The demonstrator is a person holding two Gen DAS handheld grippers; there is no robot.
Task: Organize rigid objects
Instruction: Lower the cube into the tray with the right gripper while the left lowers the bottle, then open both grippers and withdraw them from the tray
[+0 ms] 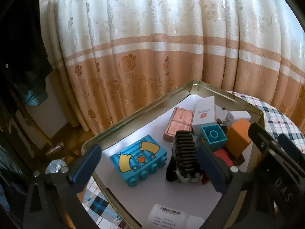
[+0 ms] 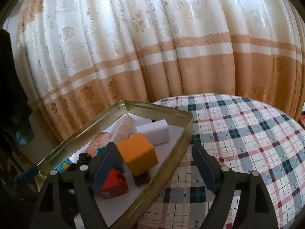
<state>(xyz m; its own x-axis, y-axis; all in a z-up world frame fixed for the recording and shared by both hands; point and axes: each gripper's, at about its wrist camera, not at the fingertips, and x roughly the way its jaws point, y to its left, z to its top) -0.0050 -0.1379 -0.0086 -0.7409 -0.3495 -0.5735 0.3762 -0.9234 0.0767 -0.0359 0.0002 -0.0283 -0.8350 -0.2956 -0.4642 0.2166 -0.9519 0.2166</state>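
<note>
A metal tin (image 1: 133, 118) is shown holding toy blocks (image 1: 140, 160). Both the left gripper (image 1: 150, 164) and right gripper (image 2: 156, 168) are held spread, gripping nothing.

Curtain (image 1: 152, 43) fills the back of the room, daylight glowing through its pale top.

Cream floral damask up high, two thin peach stripes across the middle, then a deep peach band with darker woven roses running down to the hem. Below and right of the curtain, a plaid cloth (image 2: 247, 139) in white, grey-blue, teal and maroon covers a rounded surface. Left of the curtain, dark garments (image 1: 22, 61) hang in shadow; beneath them a strip of pale wall and a brown wooden floor (image 1: 63, 131).
</note>
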